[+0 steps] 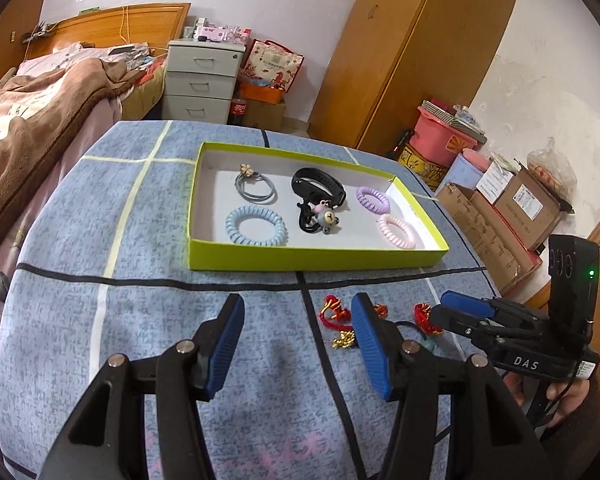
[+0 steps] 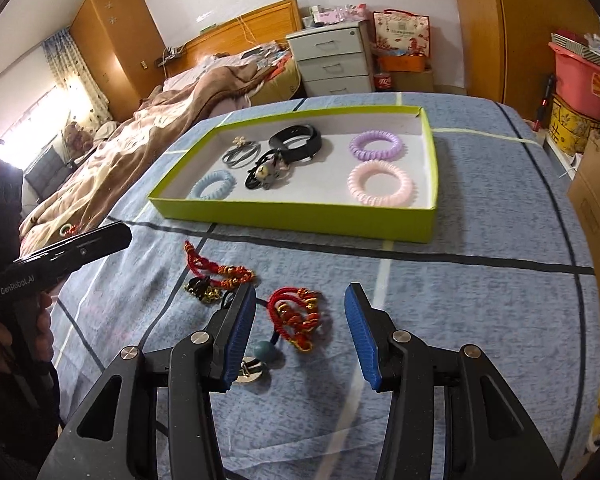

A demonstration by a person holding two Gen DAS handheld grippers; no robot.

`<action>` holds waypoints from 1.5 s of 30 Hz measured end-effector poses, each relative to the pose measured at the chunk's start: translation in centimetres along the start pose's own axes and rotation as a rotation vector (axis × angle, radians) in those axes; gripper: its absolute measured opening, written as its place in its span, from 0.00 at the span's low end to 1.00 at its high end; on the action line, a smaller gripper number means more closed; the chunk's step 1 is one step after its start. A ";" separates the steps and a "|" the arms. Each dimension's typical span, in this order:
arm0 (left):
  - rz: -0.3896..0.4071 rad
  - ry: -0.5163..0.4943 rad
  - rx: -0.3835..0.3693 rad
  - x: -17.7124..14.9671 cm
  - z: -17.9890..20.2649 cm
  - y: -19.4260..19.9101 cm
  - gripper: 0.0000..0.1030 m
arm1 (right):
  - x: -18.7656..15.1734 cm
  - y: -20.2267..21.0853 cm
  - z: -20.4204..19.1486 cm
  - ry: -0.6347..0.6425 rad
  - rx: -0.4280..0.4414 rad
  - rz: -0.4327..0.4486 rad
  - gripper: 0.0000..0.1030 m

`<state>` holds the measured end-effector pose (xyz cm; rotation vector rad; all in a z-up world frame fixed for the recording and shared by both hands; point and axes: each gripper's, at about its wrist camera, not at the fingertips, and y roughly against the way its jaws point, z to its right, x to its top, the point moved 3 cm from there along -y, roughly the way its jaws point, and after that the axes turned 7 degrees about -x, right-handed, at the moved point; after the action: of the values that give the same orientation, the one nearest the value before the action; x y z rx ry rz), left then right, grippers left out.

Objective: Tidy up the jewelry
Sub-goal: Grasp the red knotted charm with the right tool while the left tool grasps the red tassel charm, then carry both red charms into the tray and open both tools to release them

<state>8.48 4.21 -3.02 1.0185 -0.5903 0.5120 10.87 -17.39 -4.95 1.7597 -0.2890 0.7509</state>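
Observation:
A lime-green tray (image 1: 300,261) (image 2: 292,220) with a white floor lies on the blue checked cloth. In it are a blue spiral tie (image 1: 256,226), a grey tie (image 1: 256,188), a black wristband (image 1: 318,186), a bear-charm tie (image 1: 320,220), a purple spiral tie (image 2: 375,145) and a pink one (image 2: 382,184). Loose on the cloth in front are two red cord bracelets (image 2: 296,316) (image 2: 216,270) and a black tie with a teal bead (image 2: 264,350). My left gripper (image 1: 298,308) hovers open and empty over the cloth. My right gripper (image 2: 300,296) is open above the nearer red bracelet.
A bed with a brown blanket (image 1: 40,112) borders the cloth on the left. Behind stand a white drawer unit (image 1: 200,80) and a wooden wardrobe (image 1: 412,52). Cardboard boxes (image 1: 512,216) and a pink tub (image 1: 444,136) crowd the right side. A hand (image 1: 568,392) holds the right tool.

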 end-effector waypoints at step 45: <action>-0.191 -0.229 0.074 -0.7 4.2 -7.4 0.20 | -0.8 -0.8 1.8 -0.059 -0.124 -0.021 0.20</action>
<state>11.86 -2.84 -6.49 1.1998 -0.6723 0.2514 11.34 -18.94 -6.36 1.6672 -0.3489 0.6538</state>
